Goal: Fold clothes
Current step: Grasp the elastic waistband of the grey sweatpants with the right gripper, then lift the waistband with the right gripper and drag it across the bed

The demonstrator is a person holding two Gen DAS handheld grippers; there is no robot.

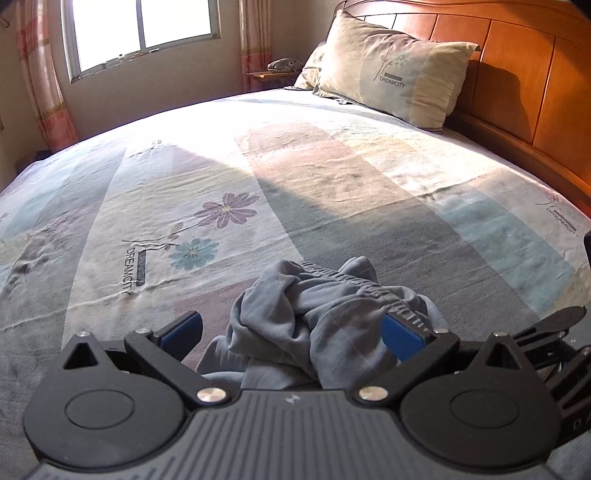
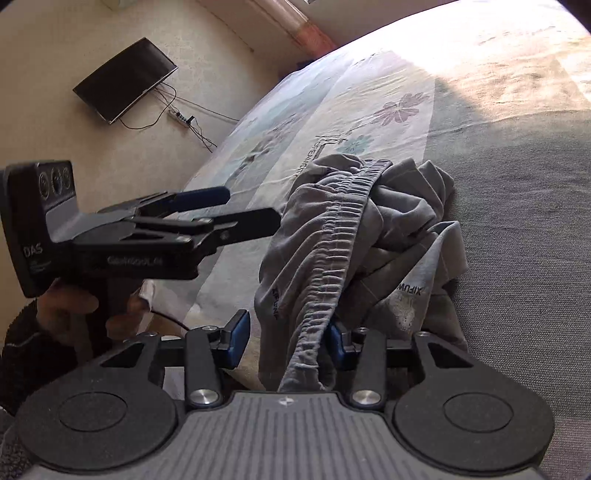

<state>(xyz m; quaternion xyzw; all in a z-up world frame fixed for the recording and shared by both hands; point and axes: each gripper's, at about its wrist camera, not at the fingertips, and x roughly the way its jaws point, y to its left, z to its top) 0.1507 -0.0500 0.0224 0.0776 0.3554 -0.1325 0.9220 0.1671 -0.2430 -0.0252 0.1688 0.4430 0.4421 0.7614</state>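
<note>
Crumpled grey-blue shorts (image 1: 321, 314) with an elastic waistband lie bunched at the near edge of the bed. My left gripper (image 1: 291, 332) is open, its blue-padded jaws wide on either side of the cloth pile. In the right wrist view the shorts (image 2: 362, 236) show a gathered waistband running down between the jaws of my right gripper (image 2: 286, 339), which is open with cloth between the pads. The left gripper (image 2: 251, 206) reaches in from the left, its fingertips at the shorts' left edge.
The bed (image 1: 295, 177) has a floral sheet, part sunlit. A pillow (image 1: 391, 70) leans on the wooden headboard (image 1: 535, 74). A window (image 1: 140, 29) and curtains are behind. A wall TV (image 2: 123, 79) with cables hangs past the bed's foot.
</note>
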